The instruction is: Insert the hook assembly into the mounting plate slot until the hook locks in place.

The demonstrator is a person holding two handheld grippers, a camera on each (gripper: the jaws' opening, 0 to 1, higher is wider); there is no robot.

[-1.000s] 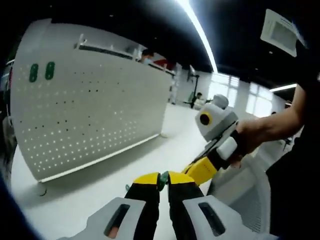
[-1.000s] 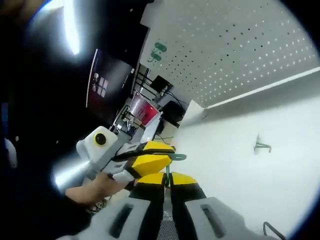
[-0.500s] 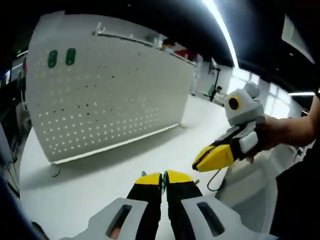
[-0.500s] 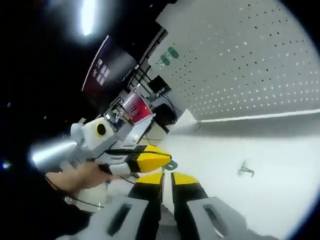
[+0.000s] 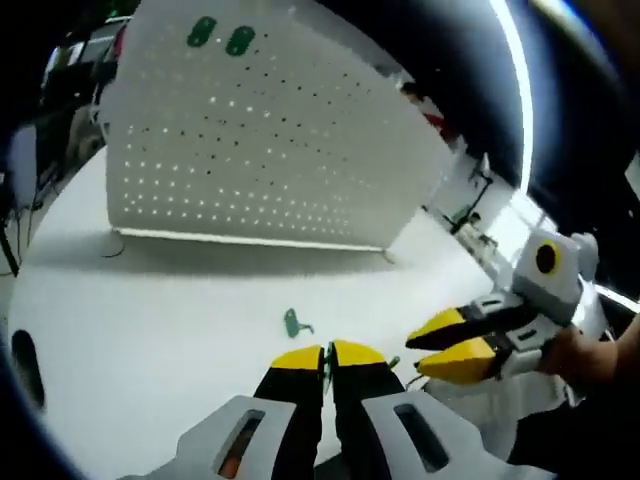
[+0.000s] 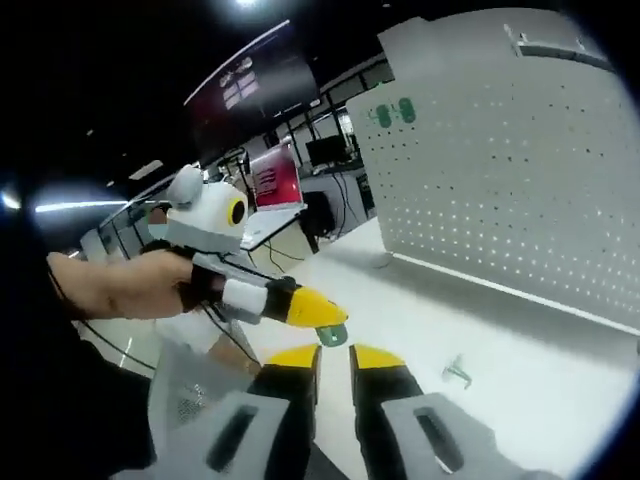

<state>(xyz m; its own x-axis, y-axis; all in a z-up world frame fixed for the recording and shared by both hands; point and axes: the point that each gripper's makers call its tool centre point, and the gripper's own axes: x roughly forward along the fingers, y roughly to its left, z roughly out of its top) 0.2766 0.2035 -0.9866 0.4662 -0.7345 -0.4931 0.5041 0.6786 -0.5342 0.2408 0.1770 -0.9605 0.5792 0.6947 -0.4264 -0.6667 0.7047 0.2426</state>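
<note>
A white pegboard mounting plate [image 5: 260, 150] [image 6: 510, 160] stands upright at the table's far side, with two green pieces [image 5: 220, 36] [image 6: 392, 112] fixed near its top corner. My left gripper [image 5: 327, 352] [image 6: 318, 312] is shut on a small green hook piece [image 6: 332, 335], which pokes out past its yellow tips. My right gripper [image 6: 335, 356] [image 5: 415, 356] stands open close beside it, nothing between its jaws. Another green hook [image 5: 293, 323] [image 6: 458, 373] lies loose on the white table [image 5: 150, 330] in front of the plate.
A person's hand [image 6: 120, 290] holds the left gripper. A red-lit monitor [image 6: 272, 180] and desks stand behind, left of the plate in the right gripper view. A white meshed chair back [image 6: 190, 395] is low at the near side.
The right gripper, earlier shut against the left's tip around the green piece, has opened and drawn away. The left keeps the piece. Both views swung down toward the table.
</note>
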